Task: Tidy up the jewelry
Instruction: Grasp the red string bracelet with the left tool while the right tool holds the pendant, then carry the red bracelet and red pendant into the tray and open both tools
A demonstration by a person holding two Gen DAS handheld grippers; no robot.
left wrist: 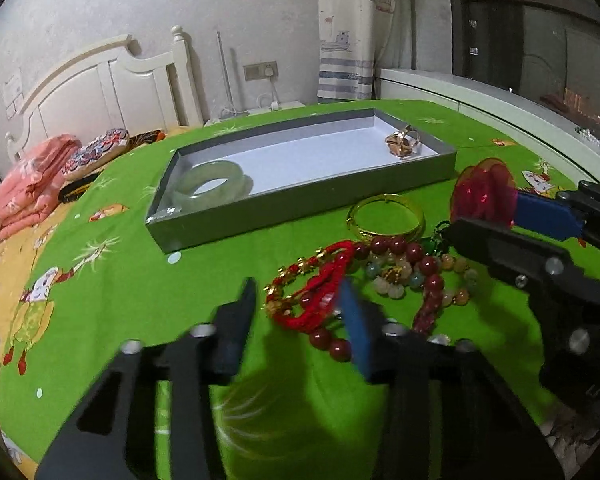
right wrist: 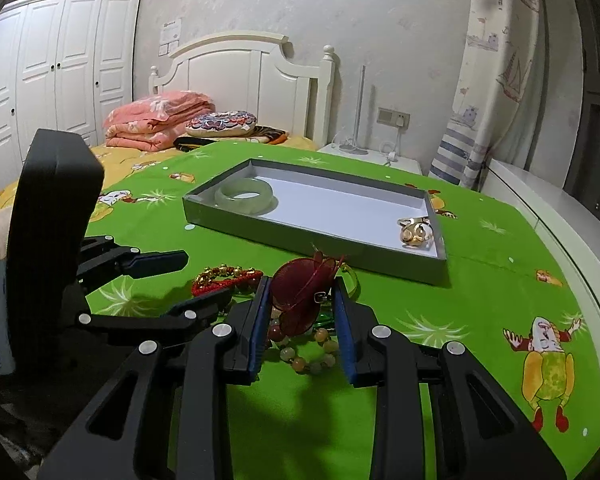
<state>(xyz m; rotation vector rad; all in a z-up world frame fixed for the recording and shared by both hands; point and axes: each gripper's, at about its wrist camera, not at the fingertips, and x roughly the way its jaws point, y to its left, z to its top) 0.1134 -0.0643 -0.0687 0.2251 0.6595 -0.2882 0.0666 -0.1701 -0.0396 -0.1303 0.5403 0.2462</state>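
Right gripper point(right wrist: 302, 312) clamps the translucent red flower-shaped ornament point(right wrist: 302, 294) — carry it level into the shallow grey tray point(right wrist: 312, 242); left gripper point(left wrist: 298, 314), jaws narrowed and empty, straddles the red cord bracelet point(left wrist: 320, 292)

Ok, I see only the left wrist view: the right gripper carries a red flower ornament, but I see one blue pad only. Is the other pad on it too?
Observer: Yes. In the right wrist view the red flower ornament sits between both blue pads of the right gripper.
Operator: And what lies directly under it?
Observer: A pale bead bracelet, flat on the green cloth, framed by the two fingers.
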